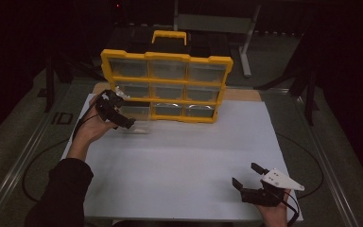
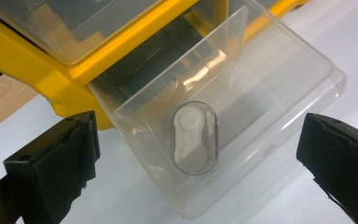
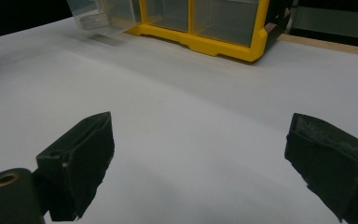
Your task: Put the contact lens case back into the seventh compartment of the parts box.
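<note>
Overhead, the desk (image 1: 179, 161) carried a white sheet over most of its top, with a strip of bare wood showing at the far edge behind the sheet. Room around it was dark; a metal frame stood in the background beyond the desk, and a dark cable curved along the floor on each side.

A yellow organizer case (image 1: 166, 86) stood upright at the far end of the sheet, handle on top, its front a grid of clear drawers in three rows. The lower-left clear drawer (image 2: 223, 116) was pulled partway out of its slot and tilted, front wall toward the camera in the left gripper view. It was transparent plastic with an oval moulded pull on its front face; contents could not be made out.

Left gripper (image 2: 198, 158) was at the case's lower-left corner, jaws spread wide on either side of the drawer front, not touching it. A hand (image 1: 90, 127) in a dark sleeve held it.

Right gripper (image 1: 246, 176) sat near the desk's near right corner, well apart from the case, jaws wide apart over bare sheet, holding nothing.
</note>
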`<action>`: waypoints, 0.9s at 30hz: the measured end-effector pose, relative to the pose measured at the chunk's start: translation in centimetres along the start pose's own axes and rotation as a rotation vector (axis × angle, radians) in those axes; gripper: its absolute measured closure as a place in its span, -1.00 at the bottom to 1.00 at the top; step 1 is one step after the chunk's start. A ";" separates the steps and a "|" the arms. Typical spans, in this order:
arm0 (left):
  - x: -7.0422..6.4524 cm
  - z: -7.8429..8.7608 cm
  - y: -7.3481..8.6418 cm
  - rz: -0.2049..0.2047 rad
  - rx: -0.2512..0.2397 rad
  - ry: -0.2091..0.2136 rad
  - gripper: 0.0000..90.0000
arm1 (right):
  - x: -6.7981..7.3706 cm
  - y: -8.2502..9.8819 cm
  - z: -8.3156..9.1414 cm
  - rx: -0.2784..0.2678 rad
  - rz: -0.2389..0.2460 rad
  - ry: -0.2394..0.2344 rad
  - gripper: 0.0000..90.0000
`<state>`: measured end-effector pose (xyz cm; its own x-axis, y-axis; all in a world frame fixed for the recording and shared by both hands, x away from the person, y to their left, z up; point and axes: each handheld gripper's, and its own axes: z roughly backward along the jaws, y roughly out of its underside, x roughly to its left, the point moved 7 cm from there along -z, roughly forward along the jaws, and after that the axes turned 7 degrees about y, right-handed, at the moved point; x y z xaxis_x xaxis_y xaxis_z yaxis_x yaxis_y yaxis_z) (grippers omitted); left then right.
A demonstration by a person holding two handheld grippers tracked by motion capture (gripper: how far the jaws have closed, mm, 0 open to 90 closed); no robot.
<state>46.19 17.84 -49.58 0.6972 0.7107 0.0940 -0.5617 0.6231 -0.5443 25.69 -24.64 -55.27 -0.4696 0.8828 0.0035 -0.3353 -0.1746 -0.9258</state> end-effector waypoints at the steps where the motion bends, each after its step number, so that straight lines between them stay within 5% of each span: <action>1: -0.1 0.1 0.0 -0.005 -0.006 -0.001 -1.00 | 0.0 0.0 0.0 0.000 -0.001 0.000 -0.83; 8: -0.9 1.1 0.9 -0.035 -0.039 -0.014 -1.00 | 0.0 0.0 0.0 -0.001 -0.002 -0.001 -0.83; 16: -2.0 2.0 3.3 0.014 -0.140 0.021 -1.00 | 0.1 0.0 0.0 -0.003 -0.004 -0.002 -0.83; 27: -4.6 2.2 6.9 0.012 -0.234 0.037 -1.00 | 0.2 -0.1 0.0 -0.004 0.001 -0.003 -0.83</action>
<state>38.16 19.58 -51.90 0.7096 0.7023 0.0579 -0.4547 0.5191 -0.7237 25.62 -24.44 -55.21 -0.4720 0.8816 0.0039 -0.3314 -0.1733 -0.9274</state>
